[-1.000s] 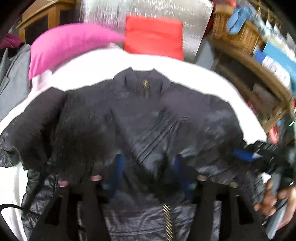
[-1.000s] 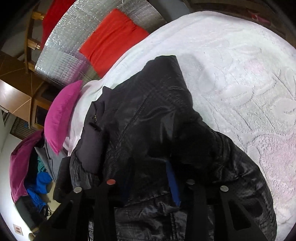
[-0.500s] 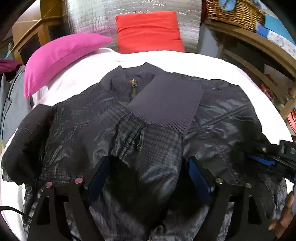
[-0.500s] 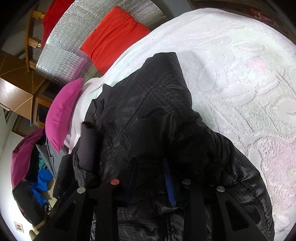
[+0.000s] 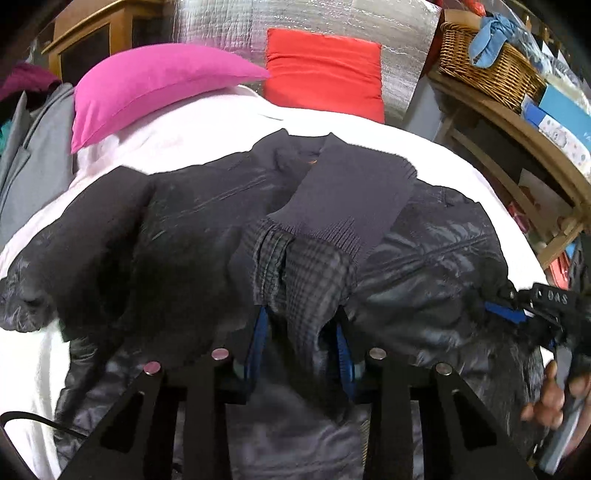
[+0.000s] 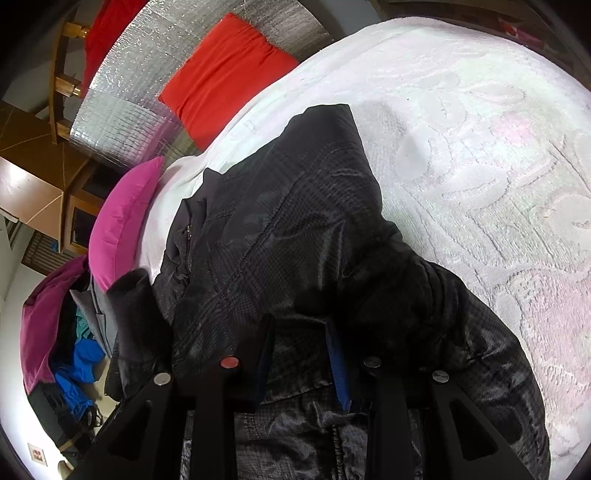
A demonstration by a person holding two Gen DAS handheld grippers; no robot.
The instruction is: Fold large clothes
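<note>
A dark padded jacket (image 5: 192,229) lies front up on the white bedspread (image 5: 207,125). One sleeve (image 5: 314,273) is folded across its chest, the ribbed cuff (image 5: 354,199) close to the collar. My left gripper (image 5: 301,343) is closing its jaws, and the checked sleeve cloth fills the gap and touches both blue pads (image 5: 258,339). My right gripper (image 6: 301,350) is shut on a bunch of the jacket (image 6: 295,236) at its right side. It also shows at the right of the left wrist view, the right gripper (image 5: 517,306) held by a hand (image 5: 554,395).
A pink pillow (image 5: 155,88) and a red cushion (image 5: 325,74) sit at the head of the bed against a silver quilted panel (image 5: 325,18). Wooden shelves with a wicker basket (image 5: 487,66) stand to the right. Clothes (image 6: 55,332) are piled left of the bed.
The sleeve has come over onto the jacket's chest. The left jaws have drawn in from wide apart onto the sleeve cloth. The right gripper keeps its hold and has not moved.
</note>
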